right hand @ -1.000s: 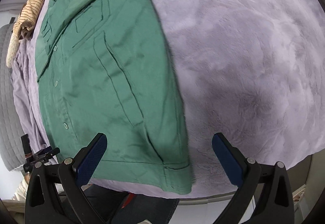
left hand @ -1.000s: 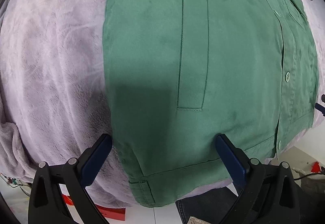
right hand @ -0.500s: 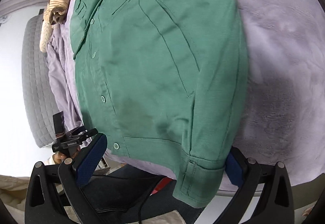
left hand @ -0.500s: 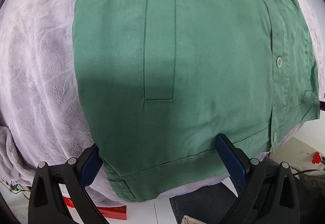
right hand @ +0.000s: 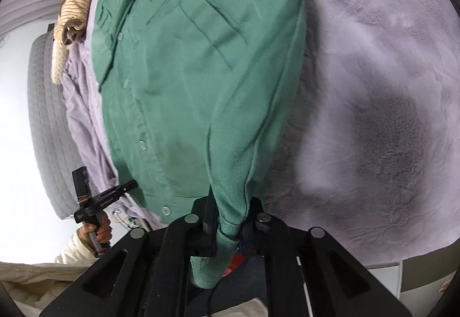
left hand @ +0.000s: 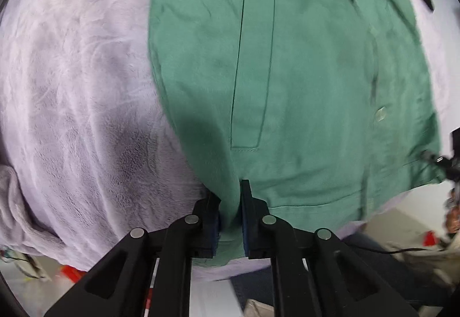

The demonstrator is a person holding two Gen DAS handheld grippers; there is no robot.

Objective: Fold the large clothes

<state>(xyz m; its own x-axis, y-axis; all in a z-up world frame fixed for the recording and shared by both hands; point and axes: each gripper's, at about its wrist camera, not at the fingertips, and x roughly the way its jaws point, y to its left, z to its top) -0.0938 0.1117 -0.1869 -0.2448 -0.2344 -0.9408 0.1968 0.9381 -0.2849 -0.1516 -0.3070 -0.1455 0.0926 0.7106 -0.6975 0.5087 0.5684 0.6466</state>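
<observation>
Left wrist view: you are holding the left tool (left hand: pixel 230 210) with its jaws having just been closing, and they are now pinching a bunched fold of the green shirt (left hand: pixel 302 81) at its near hem. The fabric is rising in a ridge from between the two blue pads (left hand: pixel 245 219). The shirt is lying front side up on the lilac plush blanket (left hand: pixel 77 87), with its long vertical pocket welt (left hand: pixel 253 66) running away from the tool and the button placket (left hand: pixel 381 114) lying to the right. The blanket is covering the bed surface to the left of the shirt, and a dark shadow is falling on it just beside the tool.

Right wrist view: you are holding the right tool (right hand: pixel 230 222) with its jaws likewise having just been closing, and they are now clamping the shirt (right hand: pixel 201 72) at its near right corner, where the ribbed hem is gathered and hanging down between the fingers. The placket with its buttons (right hand: pixel 142 144) is running along the left side of the garment. The blanket (right hand: pixel 373 58) is extending to the right of the shirt. At the lower left, your left hand (right hand: pixel 100 232) is gripping the handle of the other tool beyond the shirt's hem. A beige striped garment (right hand: pixel 72 9) is lying at the far left edge of the bed, well apart from the shirt's hem, and a grey quilted mattress (right hand: pixel 46 115) is showing below the blanket edge.
</observation>
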